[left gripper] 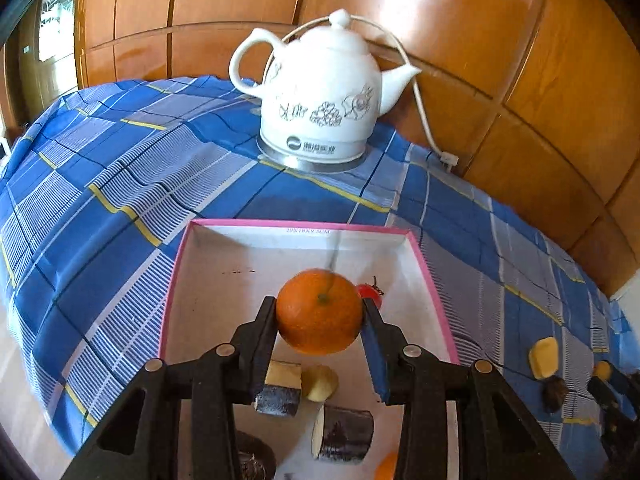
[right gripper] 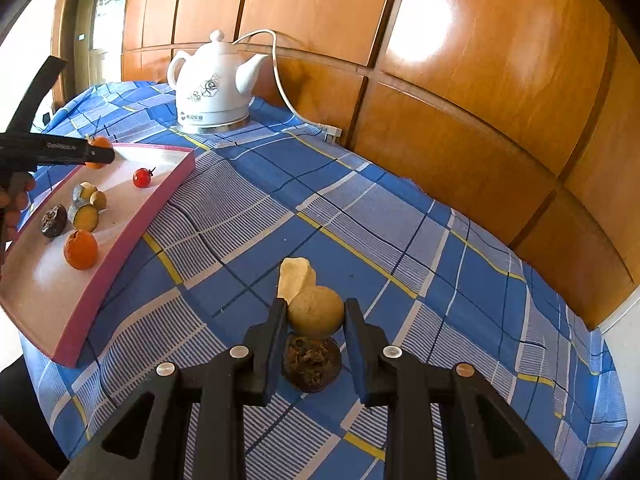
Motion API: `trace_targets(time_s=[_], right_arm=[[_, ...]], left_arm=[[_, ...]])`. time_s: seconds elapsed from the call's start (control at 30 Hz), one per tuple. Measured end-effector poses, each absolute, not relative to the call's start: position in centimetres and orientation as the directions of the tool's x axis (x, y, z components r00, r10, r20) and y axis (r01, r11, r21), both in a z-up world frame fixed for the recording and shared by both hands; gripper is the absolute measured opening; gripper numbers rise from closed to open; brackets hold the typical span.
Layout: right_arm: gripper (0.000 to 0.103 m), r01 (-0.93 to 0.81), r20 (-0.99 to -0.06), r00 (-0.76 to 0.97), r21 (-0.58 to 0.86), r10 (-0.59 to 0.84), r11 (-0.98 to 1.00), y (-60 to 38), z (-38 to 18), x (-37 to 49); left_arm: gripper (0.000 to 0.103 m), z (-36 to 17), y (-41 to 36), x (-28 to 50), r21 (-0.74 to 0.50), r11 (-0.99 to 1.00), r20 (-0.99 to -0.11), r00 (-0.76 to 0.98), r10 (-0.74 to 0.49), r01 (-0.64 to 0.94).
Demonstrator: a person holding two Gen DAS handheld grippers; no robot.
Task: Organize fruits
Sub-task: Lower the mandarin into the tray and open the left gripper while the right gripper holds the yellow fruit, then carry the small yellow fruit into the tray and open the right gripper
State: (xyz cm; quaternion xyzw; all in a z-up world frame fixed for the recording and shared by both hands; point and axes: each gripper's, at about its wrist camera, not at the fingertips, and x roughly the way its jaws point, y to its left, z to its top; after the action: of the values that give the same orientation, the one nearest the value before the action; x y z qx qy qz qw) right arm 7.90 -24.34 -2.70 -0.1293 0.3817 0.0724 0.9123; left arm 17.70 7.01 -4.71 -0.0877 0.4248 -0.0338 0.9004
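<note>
My left gripper (left gripper: pixel 320 308) is shut on an orange (left gripper: pixel 319 312), held above the white box with a pink rim (left gripper: pixel 300 225). In the box lie a cherry tomato (left gripper: pixel 370 294), two dark-skinned pale-fleshed pieces (left gripper: pixel 280 392), a pale chunk (left gripper: pixel 320 382), a second orange (right gripper: pixel 81 249) and a dark fruit half (right gripper: pixel 54 221). My right gripper (right gripper: pixel 316 310) is shut on a round tan fruit (right gripper: pixel 316 316) just over a dark fruit half (right gripper: pixel 312 364) on the blue checked cloth. A pale yellow chunk (right gripper: pixel 296 276) lies right behind it.
A white ceramic kettle (left gripper: pixel 320 96) on a metal base stands at the back of the table, its cord (left gripper: pixel 424 120) running to a plug by the wood-panel wall (right gripper: pixel 480 120). The cloth drops off at the table's left and right edges. A hand (right gripper: pixel 12 208) holds the left gripper.
</note>
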Motion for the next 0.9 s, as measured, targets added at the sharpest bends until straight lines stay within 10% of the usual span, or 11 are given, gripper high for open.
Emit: trace_targets(time_s=[0.9], right_arm=[[0.028, -0.249, -0.713, 0.699, -0.182, 0.047, 0.951, -23.9, -2.6, 7.5]], left_arm=[[0.048, -0.6, 2.8, 7.1, -0.051, 0.997, -0.668, 0.740, -0.076, 0.056]])
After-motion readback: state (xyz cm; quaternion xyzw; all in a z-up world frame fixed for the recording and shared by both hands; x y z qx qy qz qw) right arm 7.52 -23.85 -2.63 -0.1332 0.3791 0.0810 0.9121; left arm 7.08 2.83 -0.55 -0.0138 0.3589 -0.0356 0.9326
